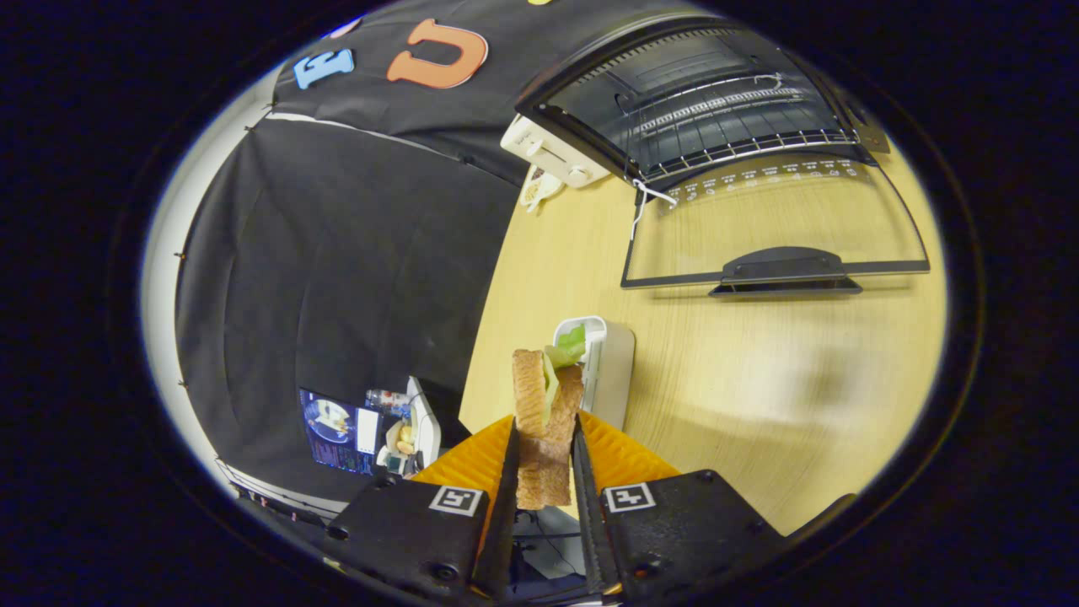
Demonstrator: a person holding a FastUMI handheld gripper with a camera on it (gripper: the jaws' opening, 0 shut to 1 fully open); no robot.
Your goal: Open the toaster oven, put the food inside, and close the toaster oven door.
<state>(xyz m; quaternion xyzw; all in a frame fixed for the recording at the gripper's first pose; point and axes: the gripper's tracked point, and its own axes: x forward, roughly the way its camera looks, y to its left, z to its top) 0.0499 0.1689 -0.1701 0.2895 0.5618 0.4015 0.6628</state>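
Gripper view: tongs (544, 438) around half-hidden sandwich (544, 405)

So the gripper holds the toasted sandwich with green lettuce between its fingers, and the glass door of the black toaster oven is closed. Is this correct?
Not quite. The gripper does hold the toasted sandwich with green lettuce between its fingers, but the glass door of the black toaster oven is open, folded down flat over the light wooden table, with the wire rack exposed. The gripper view shows this.

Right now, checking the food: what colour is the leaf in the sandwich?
Green leaf, clearest in the gripper view.
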